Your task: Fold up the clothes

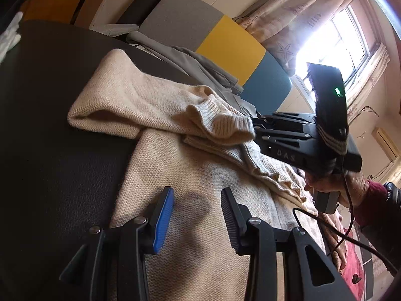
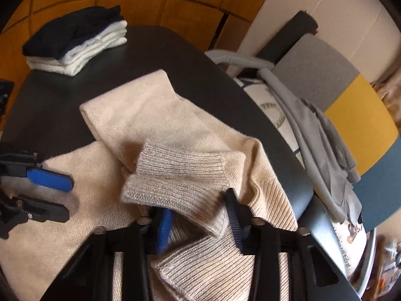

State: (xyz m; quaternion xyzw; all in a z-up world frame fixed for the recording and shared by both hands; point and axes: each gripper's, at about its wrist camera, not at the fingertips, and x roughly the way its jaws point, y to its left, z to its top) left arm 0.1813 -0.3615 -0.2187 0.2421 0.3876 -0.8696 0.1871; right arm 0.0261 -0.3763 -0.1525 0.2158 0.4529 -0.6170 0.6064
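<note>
A cream knit sweater (image 1: 175,165) lies spread on the dark table (image 1: 50,125), one sleeve folded across its body. My right gripper (image 2: 199,223) is shut on that sleeve's ribbed cuff (image 2: 180,175); the knit fills the gap between its blue and black pads. Seen from the left wrist, the right gripper (image 1: 255,128) holds the cuff (image 1: 225,123) raised a little off the sweater's body. My left gripper (image 1: 198,215) hovers open over the near part of the sweater, nothing between its pads. It also shows at the left edge of the right wrist view, the left gripper (image 2: 69,198) low over the cream fabric.
A stack of folded dark and white clothes (image 2: 75,40) sits at the table's far corner. A grey garment (image 2: 313,130) hangs over a chair with grey, yellow and blue panels (image 2: 361,115) beyond the table's right edge. A person's hand (image 1: 333,183) and a cable (image 1: 338,235) are at the right.
</note>
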